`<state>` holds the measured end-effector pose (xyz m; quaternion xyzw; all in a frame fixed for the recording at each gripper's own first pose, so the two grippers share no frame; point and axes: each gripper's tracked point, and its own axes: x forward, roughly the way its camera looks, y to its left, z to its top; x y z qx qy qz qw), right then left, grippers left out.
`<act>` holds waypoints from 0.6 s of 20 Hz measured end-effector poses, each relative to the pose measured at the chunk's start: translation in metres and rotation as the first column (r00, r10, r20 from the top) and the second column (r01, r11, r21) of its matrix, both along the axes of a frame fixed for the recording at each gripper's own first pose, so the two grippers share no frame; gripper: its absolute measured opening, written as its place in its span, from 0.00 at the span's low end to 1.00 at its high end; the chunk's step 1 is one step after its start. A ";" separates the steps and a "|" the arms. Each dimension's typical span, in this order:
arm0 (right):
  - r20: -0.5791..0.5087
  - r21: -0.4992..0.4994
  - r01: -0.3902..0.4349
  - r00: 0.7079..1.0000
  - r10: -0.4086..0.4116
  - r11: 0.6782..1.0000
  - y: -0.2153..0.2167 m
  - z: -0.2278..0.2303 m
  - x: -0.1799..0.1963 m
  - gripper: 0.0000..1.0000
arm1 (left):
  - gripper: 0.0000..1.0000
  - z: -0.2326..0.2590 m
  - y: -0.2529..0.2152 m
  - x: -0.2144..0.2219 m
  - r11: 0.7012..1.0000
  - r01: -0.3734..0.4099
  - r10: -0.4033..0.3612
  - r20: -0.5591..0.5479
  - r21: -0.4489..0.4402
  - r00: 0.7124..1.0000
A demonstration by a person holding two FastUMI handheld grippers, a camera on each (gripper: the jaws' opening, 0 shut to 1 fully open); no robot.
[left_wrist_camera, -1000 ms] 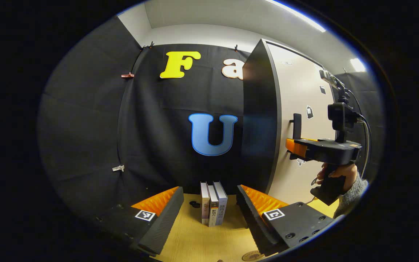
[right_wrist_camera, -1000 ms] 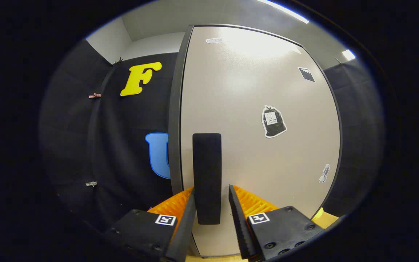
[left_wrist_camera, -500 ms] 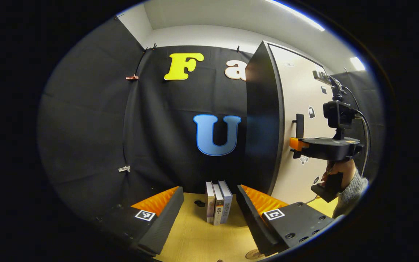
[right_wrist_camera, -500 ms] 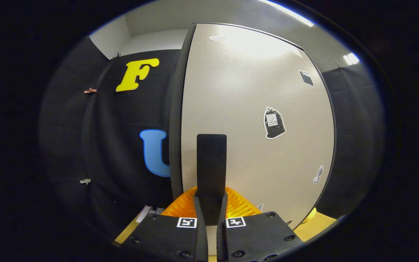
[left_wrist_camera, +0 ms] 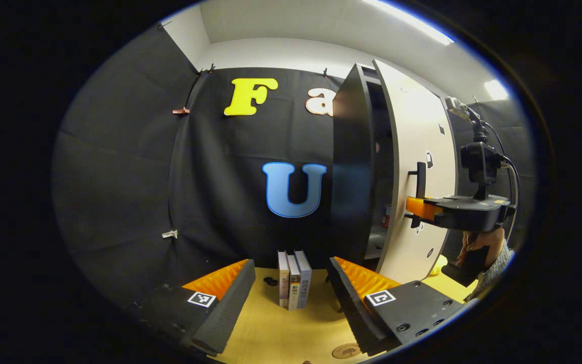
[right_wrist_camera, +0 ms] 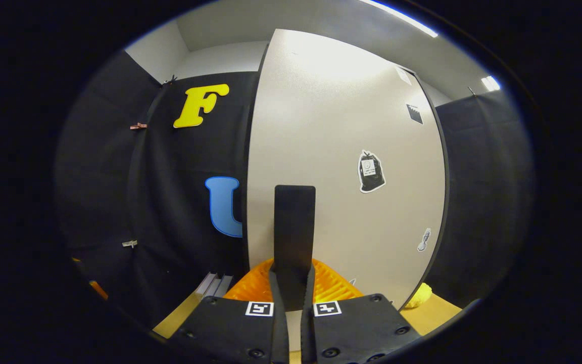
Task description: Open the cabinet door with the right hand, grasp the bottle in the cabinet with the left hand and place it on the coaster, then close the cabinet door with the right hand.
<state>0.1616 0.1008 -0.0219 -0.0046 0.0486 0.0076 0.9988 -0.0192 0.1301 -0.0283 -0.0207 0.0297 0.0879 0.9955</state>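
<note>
My right gripper (right_wrist_camera: 294, 290) clamps the door handle (right_wrist_camera: 294, 227); cabinet door (left_wrist_camera: 415, 167) now cracked vs a sec ago; bottle (left_wrist_camera: 387, 216) prob. inside; left gripper (left_wrist_camera: 291, 298) open, waiting over table (left_wrist_camera: 281, 333).

Walls: black cloth (left_wrist_camera: 119, 167) hangs across the booth from 9 to 12 o'clock, held by small clips (left_wrist_camera: 180, 110).
Upper wall: pale grey wall (left_wrist_camera: 271, 50) shows above the cloth at 12 o'clock.
Ceiling: white, with a bright strip light (left_wrist_camera: 412, 21) at 1 o'clock.
Worktop: light wood worktop (left_wrist_camera: 271, 333) at 6 o'clock.
</note>
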 end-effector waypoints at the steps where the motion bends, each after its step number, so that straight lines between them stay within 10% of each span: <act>1: -0.001 -0.005 -0.003 1.000 0.003 1.000 -0.001 0.002 -0.004 0.14 | 0.92 0.001 -0.005 0.000 1.000 0.011 -0.011 0.003 0.001 1.000; 12: -0.027 -0.007 0.004 1.000 -0.004 1.000 -0.045 0.011 -0.069 0.13 | 0.92 0.008 -0.076 0.014 0.979 0.202 -0.202 0.019 0.008 0.979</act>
